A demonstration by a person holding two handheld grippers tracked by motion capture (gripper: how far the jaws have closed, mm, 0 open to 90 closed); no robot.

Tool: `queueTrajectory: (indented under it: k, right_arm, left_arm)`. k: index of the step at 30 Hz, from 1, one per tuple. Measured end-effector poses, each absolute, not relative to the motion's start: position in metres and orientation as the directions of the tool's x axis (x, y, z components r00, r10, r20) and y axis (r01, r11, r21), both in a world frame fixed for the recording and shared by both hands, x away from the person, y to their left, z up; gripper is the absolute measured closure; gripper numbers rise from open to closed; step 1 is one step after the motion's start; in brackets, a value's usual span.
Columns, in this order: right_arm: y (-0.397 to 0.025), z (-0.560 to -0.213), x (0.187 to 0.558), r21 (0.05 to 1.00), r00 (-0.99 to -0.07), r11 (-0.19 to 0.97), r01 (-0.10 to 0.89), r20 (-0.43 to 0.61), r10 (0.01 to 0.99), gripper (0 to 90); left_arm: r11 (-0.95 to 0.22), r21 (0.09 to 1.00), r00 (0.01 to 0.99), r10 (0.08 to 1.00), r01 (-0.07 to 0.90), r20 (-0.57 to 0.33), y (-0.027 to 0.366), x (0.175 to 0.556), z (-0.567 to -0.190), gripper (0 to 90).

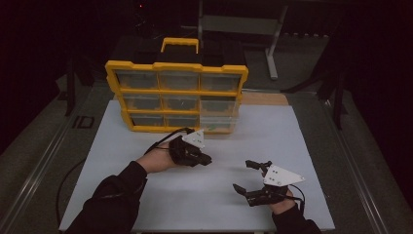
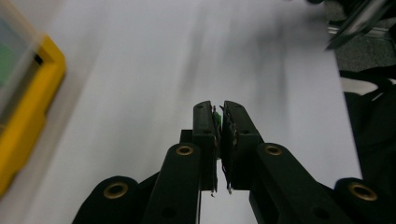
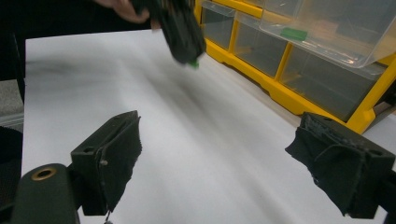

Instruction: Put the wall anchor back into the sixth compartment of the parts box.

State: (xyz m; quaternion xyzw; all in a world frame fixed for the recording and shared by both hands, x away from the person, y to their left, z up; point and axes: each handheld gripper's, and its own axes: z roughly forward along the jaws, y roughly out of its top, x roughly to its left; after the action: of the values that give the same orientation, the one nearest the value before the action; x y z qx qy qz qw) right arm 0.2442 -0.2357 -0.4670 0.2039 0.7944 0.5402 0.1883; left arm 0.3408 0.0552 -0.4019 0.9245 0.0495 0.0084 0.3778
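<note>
My left gripper hovers over the white table top, just in front of a yellow organizer with clear drawers. In the left gripper view its jaws are shut on a small green piece. That same piece sticks out of the left gripper's tip in the right gripper view. My right gripper sits lower right on the table, open, with nothing between its pads. The organizer's bottom right clear drawer is pulled out, and a green piece lies in it.
The organizer stands upright at the back of the white top, with its yellow handle above. A brown board lies behind its right side. Dark floor and a metal table frame surround the work area.
</note>
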Motion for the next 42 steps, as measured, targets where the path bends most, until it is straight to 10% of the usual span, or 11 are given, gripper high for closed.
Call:
queueTrajectory:
  k: [42]
  right_arm:
    - [-0.235, -0.467, 0.244, 0.937, -0.846, 0.329, 0.119, -0.078, 0.527, 13.9]
  left_arm:
    - [-0.567, 0.823, 0.980, 0.168, 0.008, 0.106, 0.056, 0.381, -0.278, 82.9]
